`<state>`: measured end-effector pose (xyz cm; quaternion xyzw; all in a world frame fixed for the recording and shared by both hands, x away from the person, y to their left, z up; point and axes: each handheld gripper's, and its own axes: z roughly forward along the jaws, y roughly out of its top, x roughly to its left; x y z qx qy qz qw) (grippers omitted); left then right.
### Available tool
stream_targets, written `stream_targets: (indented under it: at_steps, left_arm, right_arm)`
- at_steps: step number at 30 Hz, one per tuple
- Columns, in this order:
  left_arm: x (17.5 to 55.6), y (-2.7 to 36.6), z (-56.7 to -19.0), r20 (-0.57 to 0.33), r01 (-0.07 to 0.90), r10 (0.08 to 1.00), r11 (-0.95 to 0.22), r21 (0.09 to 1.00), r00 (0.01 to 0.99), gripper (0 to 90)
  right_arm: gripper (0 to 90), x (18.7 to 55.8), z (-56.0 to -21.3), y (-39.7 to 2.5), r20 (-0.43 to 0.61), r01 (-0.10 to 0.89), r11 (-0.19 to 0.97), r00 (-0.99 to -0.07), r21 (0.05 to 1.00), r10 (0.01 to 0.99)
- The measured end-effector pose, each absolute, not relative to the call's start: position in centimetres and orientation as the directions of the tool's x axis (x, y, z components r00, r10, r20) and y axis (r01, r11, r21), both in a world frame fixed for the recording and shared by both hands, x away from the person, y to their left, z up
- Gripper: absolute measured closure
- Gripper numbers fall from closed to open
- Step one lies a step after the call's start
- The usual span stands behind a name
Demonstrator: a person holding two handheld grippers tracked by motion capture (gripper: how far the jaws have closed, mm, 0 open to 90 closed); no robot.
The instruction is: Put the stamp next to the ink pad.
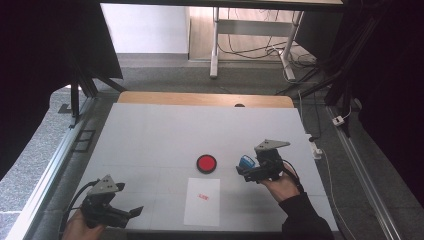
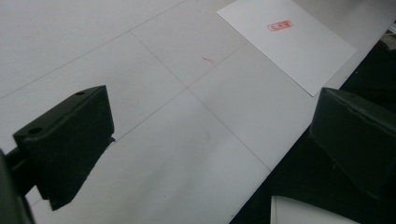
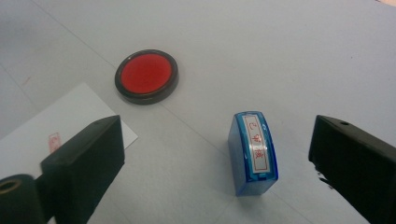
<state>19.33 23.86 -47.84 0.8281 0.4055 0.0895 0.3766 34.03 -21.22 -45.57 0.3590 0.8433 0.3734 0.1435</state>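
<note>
The blue stamp [image 3: 253, 151] stands upright on the white table [image 1: 150, 135], just right of the red ink pad [image 1: 206, 163] and between the spread jaws of the right gripper [image 3: 215, 168], which touch nothing. It looks like a small, light, rigid plastic block (smooth-sided, so likely a little slippery), best pinched across its two broad flat faces, low enough not to tip it. The left gripper [image 1: 131, 213] hovers at the table's near edge, jaws apart and empty, beside the stamped paper [image 1: 202, 201].
</note>
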Motion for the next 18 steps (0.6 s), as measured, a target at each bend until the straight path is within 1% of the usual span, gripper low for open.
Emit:
stream_targets:
  at_steps: [5,10,18]
  left_arm:
    - [19.3,23.9,-47.9,-0.156,0.604,0.74,-0.387,0.697,0.655,0.0]
    - [19.3,23.8,-47.9,-0.153,0.603,0.74,-0.389,0.697,0.655,0.0]
    - [19.3,23.8,-47.9,-0.154,0.603,0.74,-0.389,0.696,0.655,0.0]
  right_arm:
    - [2.2,33.2,-45.2,-21.7,0.037,0.49,0.45,-0.706,0.746,0.707]
    - [1.0,32.2,-44.8,-22.2,0.022,0.476,0.452,-0.707,0.754,0.707]
    - [0.0,30.6,-44.5,-23.3,0.0,0.472,0.44,-0.682,0.764,0.731]
